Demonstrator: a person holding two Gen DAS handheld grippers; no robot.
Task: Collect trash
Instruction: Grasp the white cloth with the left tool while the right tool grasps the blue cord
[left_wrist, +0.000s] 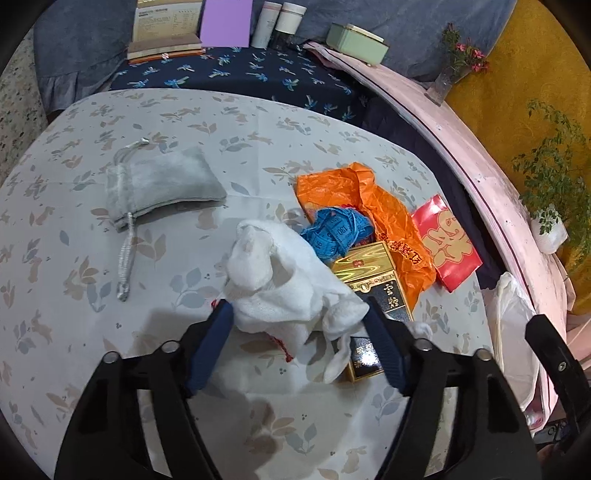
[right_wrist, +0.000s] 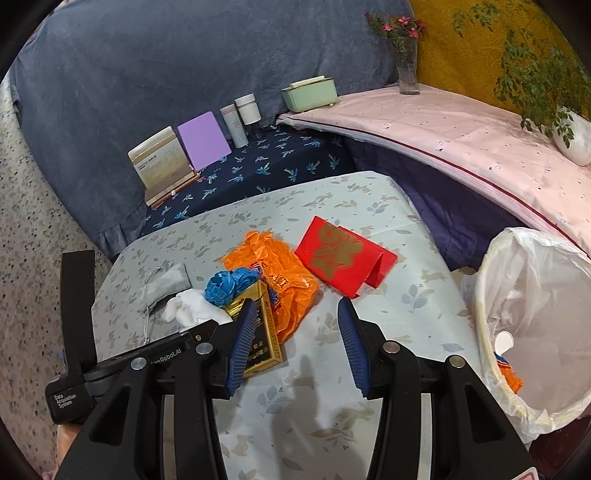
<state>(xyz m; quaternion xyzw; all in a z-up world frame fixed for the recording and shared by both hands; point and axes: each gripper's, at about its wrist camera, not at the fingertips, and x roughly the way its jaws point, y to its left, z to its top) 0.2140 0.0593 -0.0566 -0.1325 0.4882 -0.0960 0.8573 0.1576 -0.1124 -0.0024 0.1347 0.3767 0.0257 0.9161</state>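
- A table under a pale leaf-print cloth (left_wrist: 110, 295), with a lined bin (right_wrist: 535, 332) at its right edge.
- The left gripper (left_wrist: 299, 314) stands open around a crumpled white cloth (left_wrist: 280, 280); whether the pads touch it is unclear.
- The cloth's long axis runs near-right to far-left.
- The right gripper (right_wrist: 297, 317) is open and empty, right of the cloth.

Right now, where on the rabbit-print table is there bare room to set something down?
Bare cloth lies between the right tongs and the red envelope, and along the far edge beyond the grey pouch. It is crowded mid-table: white cloth, blue tape measure, orange bag and gold box overlap.
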